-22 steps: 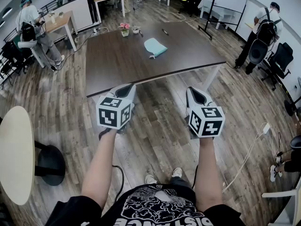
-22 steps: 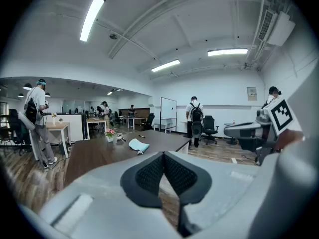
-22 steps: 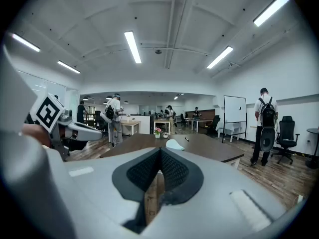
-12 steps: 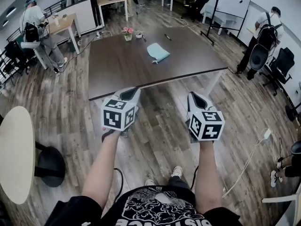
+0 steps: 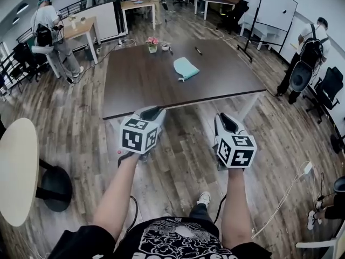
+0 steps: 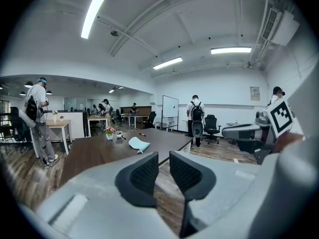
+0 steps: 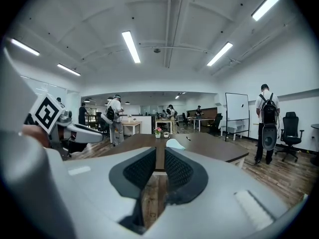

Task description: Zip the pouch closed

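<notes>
At the far left edge of the head view sits a round pale table (image 5: 15, 169), and beyond it a person with a backpack (image 5: 47, 23) stands by a light wooden desk (image 5: 81, 28). The left gripper (image 5: 152, 113) is held out over the wood floor (image 5: 70, 117), just short of the near edge of the dark brown table (image 5: 135, 82) and not touching it. In the left gripper view its two black pads (image 6: 145, 173) stand a narrow gap apart with nothing between them.

On the table's far side a small pot of pink flowers (image 5: 153, 43) stands near the far edge. The pouch (image 5: 186, 68), pale teal, lies flat to the right of the pot, well apart from both grippers. It is too small to tell how far its zip is drawn. A dark pen (image 5: 198, 50) lies beyond it.

The right gripper (image 5: 226, 121) hovers beside the left one, also short of the table edge. Its pads (image 7: 177, 171) are likewise slightly parted and empty. Further right stand a whiteboard (image 5: 276, 7) and another person carrying a backpack (image 5: 311, 47)
</notes>
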Demonstrator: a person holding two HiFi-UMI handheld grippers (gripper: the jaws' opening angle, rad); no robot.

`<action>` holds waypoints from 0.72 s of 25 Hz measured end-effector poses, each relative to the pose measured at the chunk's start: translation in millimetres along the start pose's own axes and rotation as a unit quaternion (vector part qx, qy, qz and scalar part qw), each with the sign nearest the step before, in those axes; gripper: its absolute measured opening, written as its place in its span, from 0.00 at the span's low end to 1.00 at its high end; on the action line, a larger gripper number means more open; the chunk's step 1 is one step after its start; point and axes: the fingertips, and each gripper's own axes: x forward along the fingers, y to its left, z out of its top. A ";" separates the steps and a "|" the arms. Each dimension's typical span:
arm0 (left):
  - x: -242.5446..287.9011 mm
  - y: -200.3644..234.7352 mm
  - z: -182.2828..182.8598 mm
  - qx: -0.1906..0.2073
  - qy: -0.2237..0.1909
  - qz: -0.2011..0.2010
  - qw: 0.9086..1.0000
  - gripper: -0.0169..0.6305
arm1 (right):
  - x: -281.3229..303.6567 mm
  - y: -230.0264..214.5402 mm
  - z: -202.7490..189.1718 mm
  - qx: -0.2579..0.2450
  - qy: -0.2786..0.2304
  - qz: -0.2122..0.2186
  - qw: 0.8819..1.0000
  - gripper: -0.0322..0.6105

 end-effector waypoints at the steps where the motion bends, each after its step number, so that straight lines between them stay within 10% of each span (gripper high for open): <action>1: 4.0 0.3 0.8 -0.001 0.001 0.004 1.000 0.15 | 4.3 -3.4 0.7 0.000 0.000 0.005 1.000 0.13; 18: 76.2 18.9 25.4 -0.049 0.011 0.107 0.993 0.25 | 105.8 -73.7 25.6 -0.001 0.012 0.118 0.993 0.29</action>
